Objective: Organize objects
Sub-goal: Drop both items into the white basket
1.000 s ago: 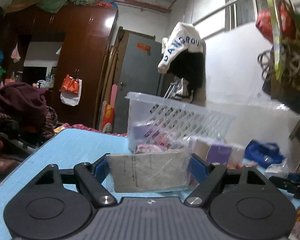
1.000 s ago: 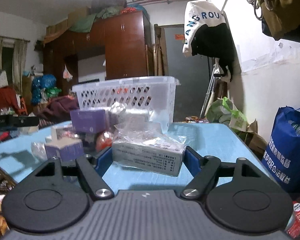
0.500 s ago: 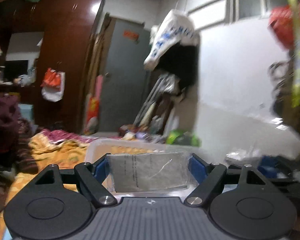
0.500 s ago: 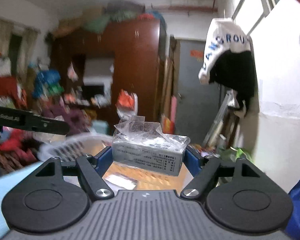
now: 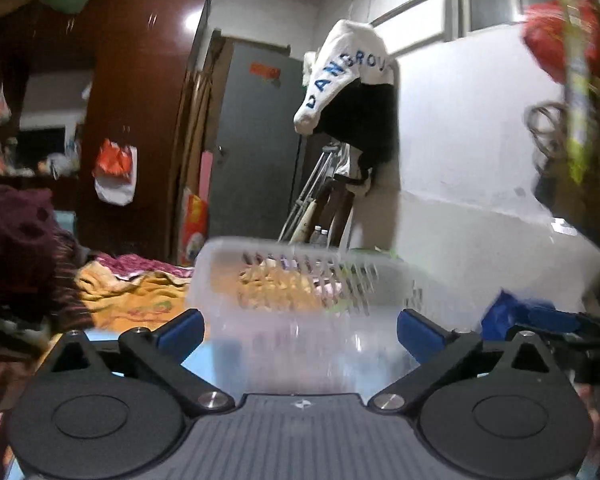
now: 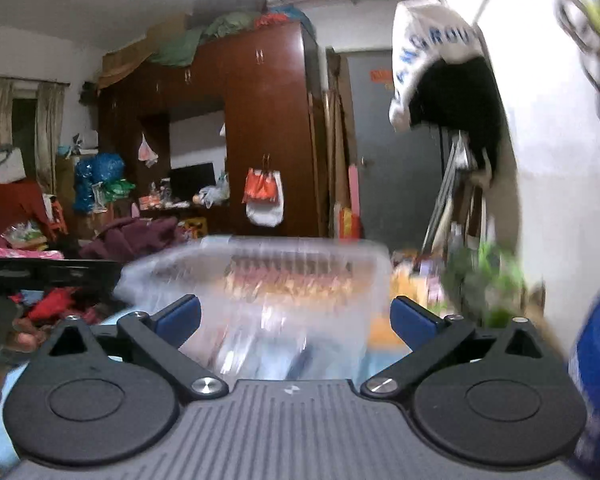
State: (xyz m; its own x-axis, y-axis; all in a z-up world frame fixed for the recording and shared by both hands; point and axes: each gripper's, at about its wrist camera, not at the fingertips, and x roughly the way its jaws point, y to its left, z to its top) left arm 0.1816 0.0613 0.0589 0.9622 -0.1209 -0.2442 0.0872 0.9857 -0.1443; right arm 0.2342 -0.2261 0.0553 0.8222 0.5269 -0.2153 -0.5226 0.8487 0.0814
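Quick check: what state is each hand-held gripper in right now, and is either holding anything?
Left hand-held gripper: open, jaws just opened, nothing between them; the basket lies beyond.
Right hand-held gripper: open, jaws just opened, holding nothing.

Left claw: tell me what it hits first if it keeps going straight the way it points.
Most likely the clear plastic basket, straight ahead of the open left claw, which holds nothing. The picture is blurred, so how far off the basket is stays unclear.

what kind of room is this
Most likely a cluttered bedroom in a home: a tall dark wooden wardrobe with bundles piled on top, a hoodie hung on the wall, and heaped bedding.
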